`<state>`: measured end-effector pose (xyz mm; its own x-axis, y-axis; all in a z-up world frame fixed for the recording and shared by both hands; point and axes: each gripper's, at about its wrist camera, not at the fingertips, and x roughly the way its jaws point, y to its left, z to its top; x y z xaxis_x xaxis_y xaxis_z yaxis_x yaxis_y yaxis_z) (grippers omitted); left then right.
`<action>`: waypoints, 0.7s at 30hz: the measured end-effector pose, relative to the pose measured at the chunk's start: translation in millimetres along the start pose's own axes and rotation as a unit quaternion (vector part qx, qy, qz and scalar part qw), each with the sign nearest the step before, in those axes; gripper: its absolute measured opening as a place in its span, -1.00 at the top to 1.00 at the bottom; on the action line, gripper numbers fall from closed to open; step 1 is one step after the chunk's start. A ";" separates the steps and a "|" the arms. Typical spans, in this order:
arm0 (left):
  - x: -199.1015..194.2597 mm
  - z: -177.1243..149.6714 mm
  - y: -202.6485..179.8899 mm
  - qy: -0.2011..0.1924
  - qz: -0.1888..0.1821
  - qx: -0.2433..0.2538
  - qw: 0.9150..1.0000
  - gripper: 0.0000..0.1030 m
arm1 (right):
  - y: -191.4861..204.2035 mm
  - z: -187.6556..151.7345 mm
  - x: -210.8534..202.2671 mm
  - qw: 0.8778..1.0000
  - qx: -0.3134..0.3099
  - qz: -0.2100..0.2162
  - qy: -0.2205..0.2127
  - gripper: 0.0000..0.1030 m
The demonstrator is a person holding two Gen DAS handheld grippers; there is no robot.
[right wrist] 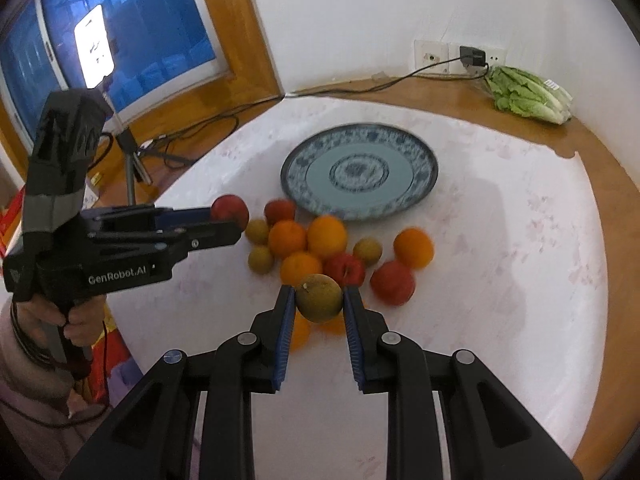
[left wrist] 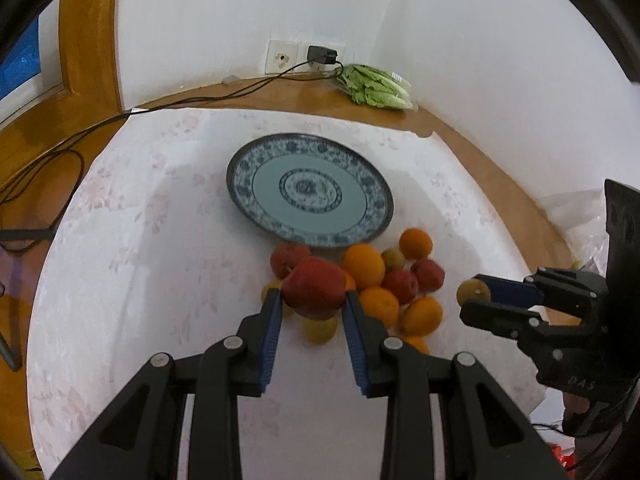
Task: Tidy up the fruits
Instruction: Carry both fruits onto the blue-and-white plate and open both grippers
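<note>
**Fruit sort: two pieces lifted, plate bare**

Left gripper [left wrist: 313, 300]: blue-padded fingers clamped on a red apple [left wrist: 315, 290], held above the near edge of the fruit pile, seemingly lifted clear for carrying to the plate.

Right gripper [right wrist: 319, 300]: fingers clamped on a brownish-green round fruit [right wrist: 319, 297], kind uncertain, likewise raised over the pile's near side.

Fruit pile [right wrist: 316, 246]: oranges, red apples and small brownish-green fruits, mixed and touching, loose on the white tablecloth [right wrist: 500, 280]. One orange [right wrist: 413, 248] sits slightly apart on the right.

Blue-and-white patterned plate [right wrist: 420, 184]: just beyond the pile, nothing on it; the likely destination, so sorting appears to be at its start.

Lettuce in clear wrap [right wrist: 528, 96]: far corner on the wooden ledge, well apart from the fruit.

Wall socket with black charger [right wrist: 472, 55]: behind, cable trailing left.
</note>
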<state>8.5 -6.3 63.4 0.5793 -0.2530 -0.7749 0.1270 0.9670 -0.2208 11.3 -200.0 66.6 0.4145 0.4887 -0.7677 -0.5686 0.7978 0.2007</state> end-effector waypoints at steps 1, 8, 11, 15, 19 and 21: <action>-0.4 4.6 -0.1 -0.003 0.000 0.001 1.000 0.37 | -1.1 4.1 -0.6 1.000 -0.001 -0.001 -0.002 0.50; -1.6 33.9 -0.2 -0.021 0.016 0.017 1.000 0.37 | -7.5 32.8 1.4 1.000 -0.009 -0.008 -0.008 0.50; -0.6 47.7 0.8 -0.030 0.021 0.019 0.999 0.37 | -12.3 46.5 4.1 1.000 -0.007 -0.010 -0.013 0.50; 5.5 64.9 2.0 -0.037 0.025 0.019 0.999 0.37 | -17.7 63.5 11.4 1.000 -0.005 -0.015 -0.020 0.50; 15.0 81.0 3.5 -0.039 0.032 0.021 0.999 0.37 | -22.7 78.7 21.9 1.000 -0.003 -0.017 -0.022 0.50; 20.7 87.1 4.4 -0.040 0.032 0.020 0.998 0.37 | -25.1 85.5 29.0 1.000 -0.002 -0.018 -0.020 0.50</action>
<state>91.2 -4.7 98.0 0.6498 -0.1895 -0.7361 0.1187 0.9818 -0.1479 98.3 -175.7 91.3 0.4623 0.4741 -0.7493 -0.5563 0.8132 0.1713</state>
